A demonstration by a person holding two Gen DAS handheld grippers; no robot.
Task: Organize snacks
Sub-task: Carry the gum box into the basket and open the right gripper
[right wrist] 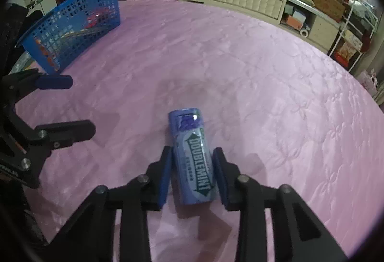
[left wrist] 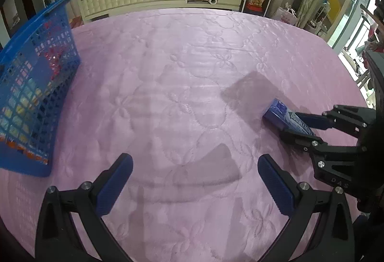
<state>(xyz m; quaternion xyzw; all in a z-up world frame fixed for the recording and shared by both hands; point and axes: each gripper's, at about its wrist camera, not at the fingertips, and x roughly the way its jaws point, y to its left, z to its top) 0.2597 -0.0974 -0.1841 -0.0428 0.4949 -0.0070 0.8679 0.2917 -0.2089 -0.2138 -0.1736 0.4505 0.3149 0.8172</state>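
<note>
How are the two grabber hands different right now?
The right hand-held gripper is shut on the Doublemint bottle, while the left hand-held gripper is wide open and holds nothing. The right one is farther from the blue basket; the left one is nearer to it. Both have black frames with blue pads and are over the pink tablecloth.

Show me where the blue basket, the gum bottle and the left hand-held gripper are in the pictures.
blue basket (left wrist: 36,84): left wrist view, on its mesh side wall.
gum bottle (right wrist: 195,158): right wrist view, on the printed label.
left hand-held gripper (left wrist: 195,180): left wrist view, midway between its open fingertips.
</note>
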